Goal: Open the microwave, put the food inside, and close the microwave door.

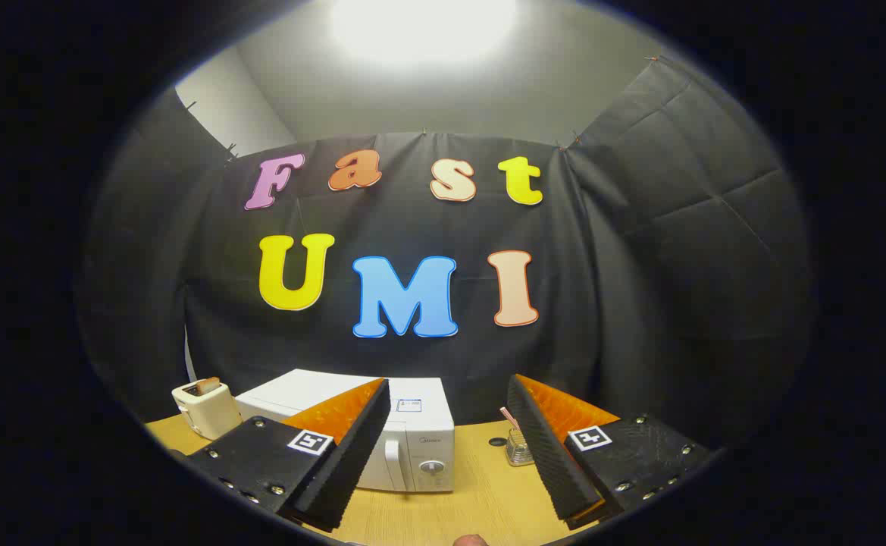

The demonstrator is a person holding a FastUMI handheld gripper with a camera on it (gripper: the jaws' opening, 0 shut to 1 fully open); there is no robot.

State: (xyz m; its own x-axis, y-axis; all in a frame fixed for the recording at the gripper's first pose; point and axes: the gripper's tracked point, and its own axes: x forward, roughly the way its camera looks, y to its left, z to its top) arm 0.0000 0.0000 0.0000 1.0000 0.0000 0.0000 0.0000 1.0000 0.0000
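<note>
jaws apart, empty; left finger hides part of microwave (412, 432) door

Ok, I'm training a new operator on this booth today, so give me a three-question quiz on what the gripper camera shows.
1. True or false: the microwave door is open.
2. What stands left of the microwave? A) toaster B) kettle C) bowl
3. Fill in: the gripper fingers are spread ____, holding nothing.

Key: 1 false, the door is closed. 2 A. 3 open; a small glass jar stands on the wooden table right of the microwave.
</note>
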